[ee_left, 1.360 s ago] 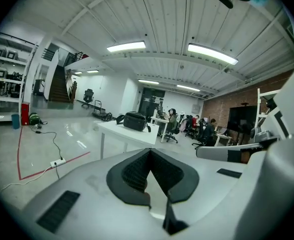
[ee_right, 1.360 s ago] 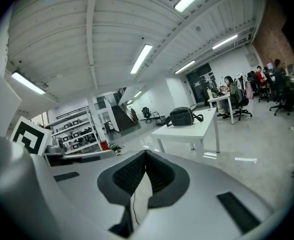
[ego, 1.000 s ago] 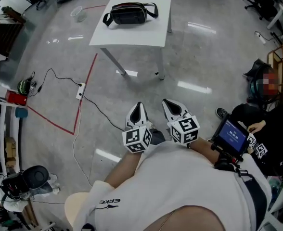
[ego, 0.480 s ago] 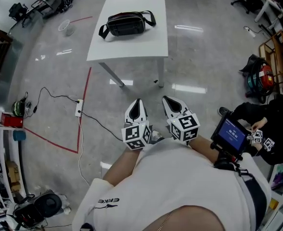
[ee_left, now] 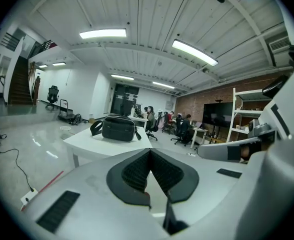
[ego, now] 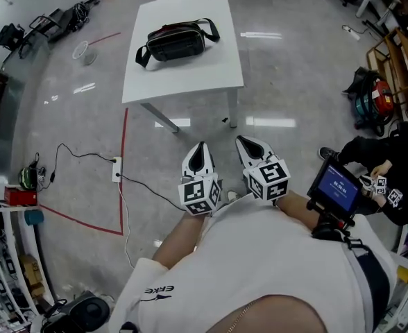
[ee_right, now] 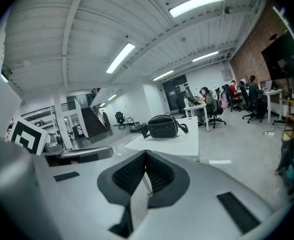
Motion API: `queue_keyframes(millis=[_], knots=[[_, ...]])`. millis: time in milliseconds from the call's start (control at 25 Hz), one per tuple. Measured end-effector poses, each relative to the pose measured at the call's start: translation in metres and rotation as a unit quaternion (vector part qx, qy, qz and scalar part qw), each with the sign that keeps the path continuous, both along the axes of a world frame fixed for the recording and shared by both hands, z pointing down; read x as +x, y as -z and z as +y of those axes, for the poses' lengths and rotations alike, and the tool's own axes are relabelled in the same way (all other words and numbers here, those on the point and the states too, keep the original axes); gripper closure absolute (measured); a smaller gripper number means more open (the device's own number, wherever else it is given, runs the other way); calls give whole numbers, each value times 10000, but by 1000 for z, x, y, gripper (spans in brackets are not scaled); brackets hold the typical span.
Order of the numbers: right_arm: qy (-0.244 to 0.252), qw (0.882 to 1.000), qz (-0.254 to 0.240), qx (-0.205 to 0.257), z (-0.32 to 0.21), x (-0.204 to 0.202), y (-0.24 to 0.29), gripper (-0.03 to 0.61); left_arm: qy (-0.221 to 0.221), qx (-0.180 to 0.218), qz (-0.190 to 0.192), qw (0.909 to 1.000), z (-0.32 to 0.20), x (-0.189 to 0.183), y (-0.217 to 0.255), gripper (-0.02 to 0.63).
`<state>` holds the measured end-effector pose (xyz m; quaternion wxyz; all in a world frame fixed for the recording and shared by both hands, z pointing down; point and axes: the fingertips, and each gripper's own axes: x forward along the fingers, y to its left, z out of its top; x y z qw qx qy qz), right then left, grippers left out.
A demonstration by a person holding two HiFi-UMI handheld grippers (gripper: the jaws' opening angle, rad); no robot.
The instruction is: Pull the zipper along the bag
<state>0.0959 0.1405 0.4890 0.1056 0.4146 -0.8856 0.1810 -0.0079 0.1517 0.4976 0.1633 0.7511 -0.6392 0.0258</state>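
Bag (ego: 178, 40) lies on the white table (ego: 190, 82) in the upper middle of the head view, its strap trailing off both ends. Both grippers sit side by side at the centre of the frame, well apart from the table. The left gripper (ego: 200, 146) has its jaws pressed together with nothing between them. The right gripper (ego: 244, 141) is likewise closed and empty.

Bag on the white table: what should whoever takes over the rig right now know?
Left gripper: shut, empty. Right gripper: shut, empty. Both are held side by side, well short of the table. The bag lies on the table's far half. Done: nothing yet; the zipper cannot be made out from here. To do: step up, steady the bag, grip the zipper pull, draw it along.
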Motion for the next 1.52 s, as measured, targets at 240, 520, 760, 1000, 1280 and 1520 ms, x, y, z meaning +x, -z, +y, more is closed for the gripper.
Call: queue_keyframes(millis=[240,520,760,1000,1280,1520], knots=[[-1,10000,-89,23,-52,-12,1,574,7,-22,-146,9999,-49,-10,0,611],[-2,9997,-225,55,-134,-11,3,574,-7,-6,-453,9990,-132,-11,1,611],[-13,9994,-334,-40,-191,0,3,574,-23,-80,-645,9979,-193,-1,3,611],[40,9988,-458,-181,-239,5,-6,574,127,-229,-746,9969,-237,-1,-4,611],[79,9980,-496,-378,-277,4,-14,574,284,-386,-799,9957,-272,-10,-6,611],[-8,9984,-396,-402,-310,-11,-25,574,314,-374,-781,9957,-302,-35,-10,611]])
